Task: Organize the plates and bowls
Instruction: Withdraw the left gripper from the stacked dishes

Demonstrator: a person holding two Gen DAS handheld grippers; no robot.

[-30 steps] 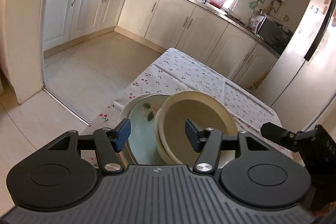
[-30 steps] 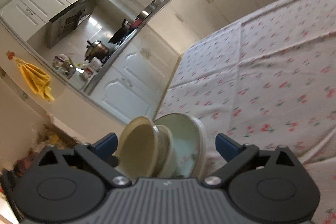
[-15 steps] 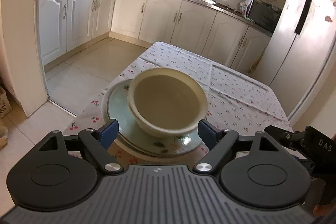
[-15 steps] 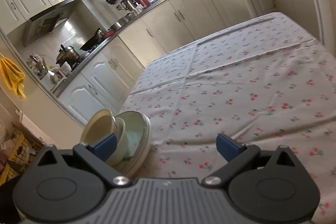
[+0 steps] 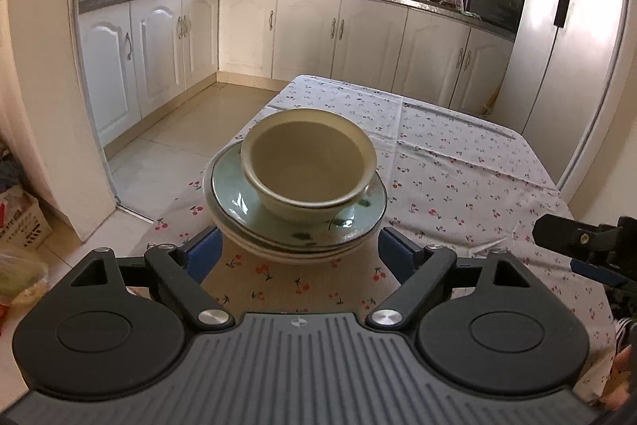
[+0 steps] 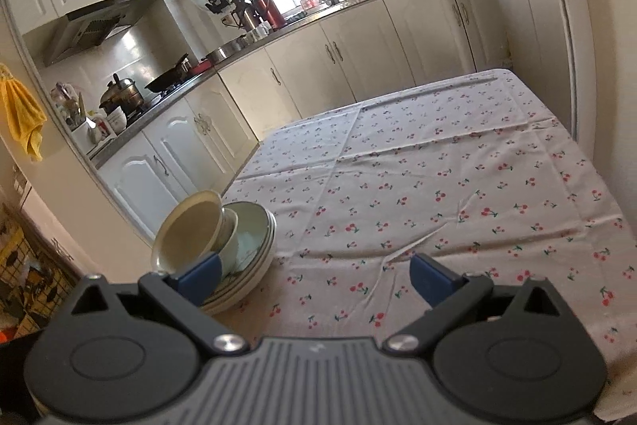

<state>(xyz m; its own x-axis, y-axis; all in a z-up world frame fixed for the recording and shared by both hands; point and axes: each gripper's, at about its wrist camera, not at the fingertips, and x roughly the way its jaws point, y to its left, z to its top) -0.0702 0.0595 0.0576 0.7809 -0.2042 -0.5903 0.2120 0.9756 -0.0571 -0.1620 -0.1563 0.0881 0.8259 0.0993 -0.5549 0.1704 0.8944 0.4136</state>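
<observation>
Your left gripper (image 5: 298, 251) stands with jaws spread wide and empty; your right gripper (image 6: 314, 275) likewise, wide apart, gripping nothing. Surface: table under a cherry-print tablecloth (image 5: 458, 166), in a kitchen with white cabinets (image 5: 302, 26). Cream bowls (image 5: 308, 166), nested, sit on stacked plates (image 5: 239, 202) just ahead of your left jaws, untouched; left of your right jaws.

Just ahead of the left gripper (image 5: 300, 251) sits one pile: two cream bowls (image 5: 308, 162), nested one in the other, on a stack of plates (image 5: 294, 226). By the rims at the stack's edge I count about three plates, though I cannot be sure. Two grippers are in view; the right gripper (image 6: 314, 275) has the pile off to its left.
</observation>
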